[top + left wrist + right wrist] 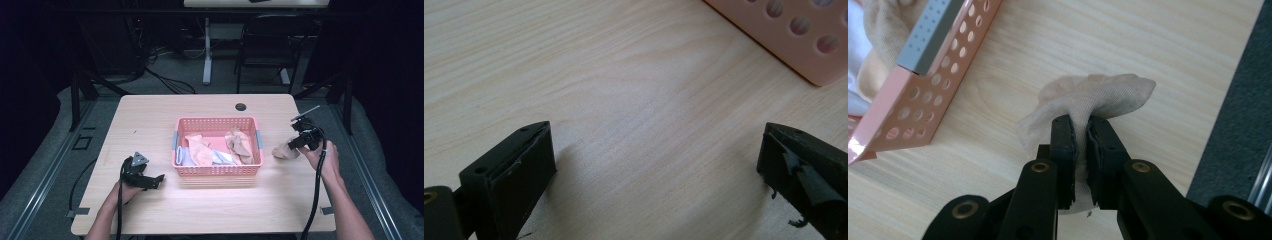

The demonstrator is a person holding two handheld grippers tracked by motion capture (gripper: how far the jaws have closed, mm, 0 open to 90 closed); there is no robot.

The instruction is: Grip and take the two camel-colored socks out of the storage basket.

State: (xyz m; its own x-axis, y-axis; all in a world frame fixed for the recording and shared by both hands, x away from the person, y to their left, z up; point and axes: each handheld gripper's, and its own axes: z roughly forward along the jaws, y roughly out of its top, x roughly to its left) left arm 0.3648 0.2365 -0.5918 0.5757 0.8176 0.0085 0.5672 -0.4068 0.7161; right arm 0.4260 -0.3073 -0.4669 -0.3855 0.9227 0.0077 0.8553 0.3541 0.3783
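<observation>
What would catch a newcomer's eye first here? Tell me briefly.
First, the pink basket at the middle of the table, with pale cloths heaped inside. Next, the right gripper, just right of the basket, its jaws shut on a beige cloth. The left gripper rests open near the table's front left.

Beige sock point(1088, 97) bunched, pinched between jaws; beside pink basket point(923, 100).

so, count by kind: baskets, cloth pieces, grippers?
Pink basket: 1
Cloth pieces: at least 5. About 4 lie in the basket, orange, tan and two pale ones; 1 beige piece is clamped in the right gripper, outside the basket.
Grippers: 2, counting the left gripper.
Total: 8
</observation>
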